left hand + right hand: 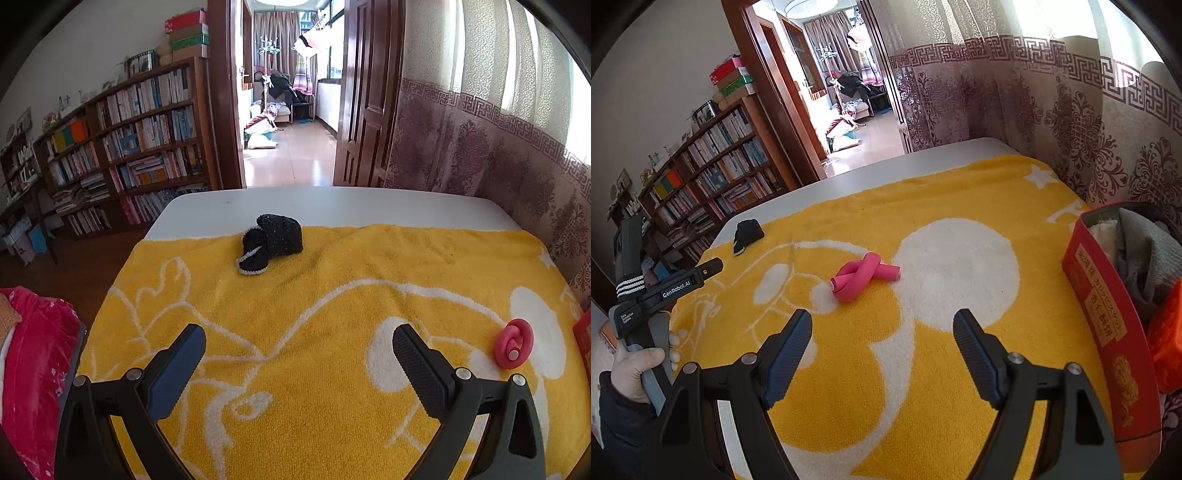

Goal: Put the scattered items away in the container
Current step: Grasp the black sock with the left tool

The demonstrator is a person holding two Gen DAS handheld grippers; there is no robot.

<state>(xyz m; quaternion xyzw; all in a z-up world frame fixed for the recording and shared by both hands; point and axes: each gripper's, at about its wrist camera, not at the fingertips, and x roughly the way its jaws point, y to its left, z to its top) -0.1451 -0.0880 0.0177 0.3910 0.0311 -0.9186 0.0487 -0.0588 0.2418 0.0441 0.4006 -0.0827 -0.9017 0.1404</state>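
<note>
A black knitted sock bundle (271,242) with a white trim lies at the far edge of the yellow towel (295,350), straight ahead of my open left gripper (299,338). A pink knotted foam roller (514,343) rests at the right in that view. In the right wrist view the pink roller (862,277) lies just ahead of my open right gripper (882,325), which holds nothing. The black sock bundle (748,232) sits far left. A red box (1108,314) with cloth items inside stands at the right edge. A gloved hand (639,365) holds the left gripper (713,267).
The white table (332,206) shows bare beyond the towel. A patterned curtain (1071,129) hangs close along the right side. A bookshelf (140,147) and an open doorway (288,110) lie beyond. A red blanket (33,350) sits at the left.
</note>
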